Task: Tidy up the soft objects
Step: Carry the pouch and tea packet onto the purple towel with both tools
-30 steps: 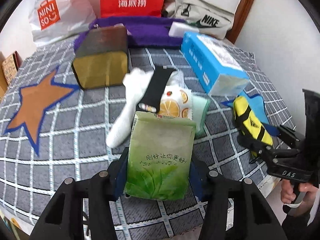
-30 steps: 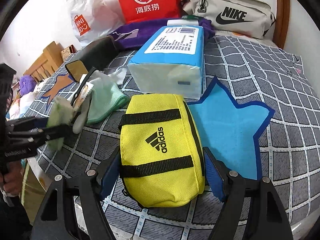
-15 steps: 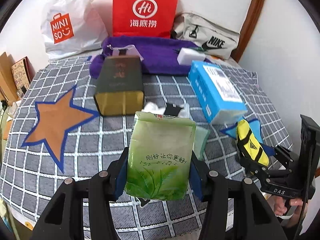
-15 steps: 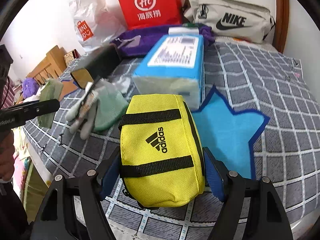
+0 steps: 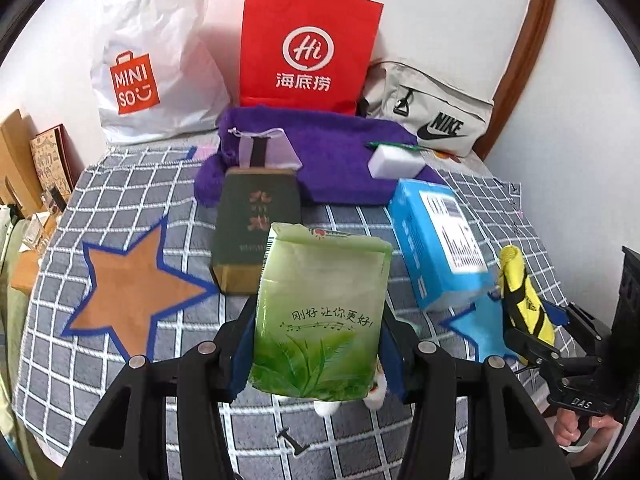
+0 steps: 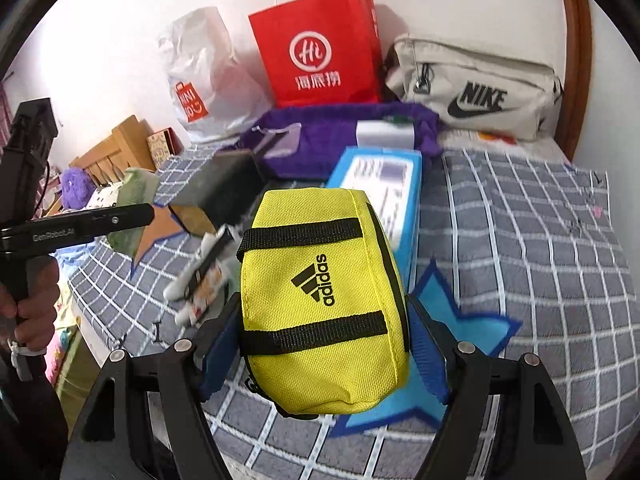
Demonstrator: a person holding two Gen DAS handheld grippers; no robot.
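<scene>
My left gripper is shut on a green tissue pack and holds it up above the checked cloth. My right gripper is shut on a yellow adidas pouch, lifted over the blue star patch. The pouch also shows in the left wrist view, and the tissue pack in the right wrist view. An orange star patch lies at the left. A small heap of white gloves and packets lies between the grippers, mostly hidden in the left view.
A dark green box and a blue tissue box stand mid-bed. Behind lie a purple plush cloth with a white block, a red paper bag, a white Miniso bag and a Nike pouch.
Both grippers have risen and pulled back with their loads; the tissue pack and yellow pouch now hang higher above the bed, and the glove heap has dropped low in view.
</scene>
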